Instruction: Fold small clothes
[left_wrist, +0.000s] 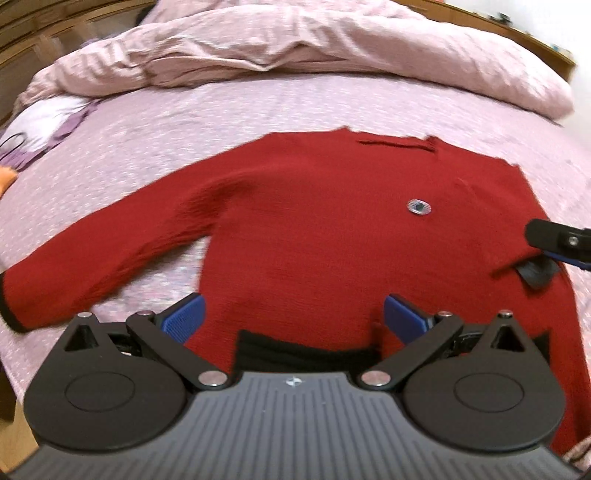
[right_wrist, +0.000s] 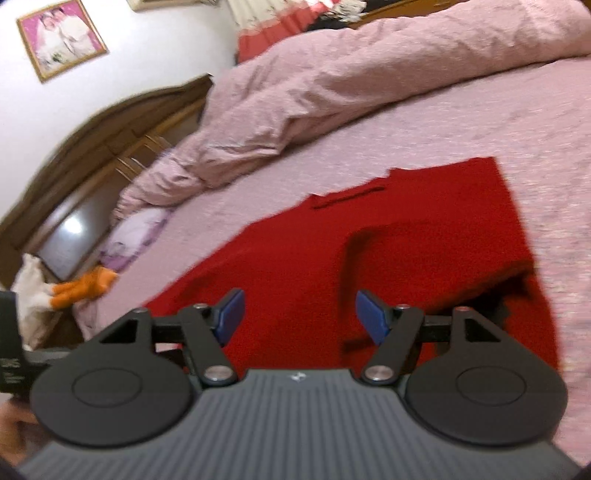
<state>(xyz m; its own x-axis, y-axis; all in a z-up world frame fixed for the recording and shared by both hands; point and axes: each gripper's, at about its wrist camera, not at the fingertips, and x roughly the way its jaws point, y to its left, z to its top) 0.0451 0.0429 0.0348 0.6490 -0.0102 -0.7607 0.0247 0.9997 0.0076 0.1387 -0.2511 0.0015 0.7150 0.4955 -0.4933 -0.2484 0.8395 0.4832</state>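
A red sweater (left_wrist: 314, 229) with a black hem and black cuffs lies flat on the pink bed (left_wrist: 147, 147). One sleeve (left_wrist: 92, 258) stretches out to the left. The other sleeve is folded over the body, and its black cuff (left_wrist: 535, 275) rests near the right edge. My left gripper (left_wrist: 293, 317) hovers open above the hem with nothing between its blue pads. In the right wrist view the sweater (right_wrist: 280, 266) fills the middle with the folded sleeve (right_wrist: 424, 254) on top. My right gripper (right_wrist: 299, 317) stands open over it and holds nothing. Its fingertip (left_wrist: 546, 232) shows just above the cuff.
A bunched pink duvet (left_wrist: 295, 48) lies along the far side of the bed. A pale purple pillow (right_wrist: 133, 236) and an orange cloth item (right_wrist: 85, 284) sit by the wooden headboard (right_wrist: 92, 155). A framed picture (right_wrist: 61, 37) hangs on the wall.
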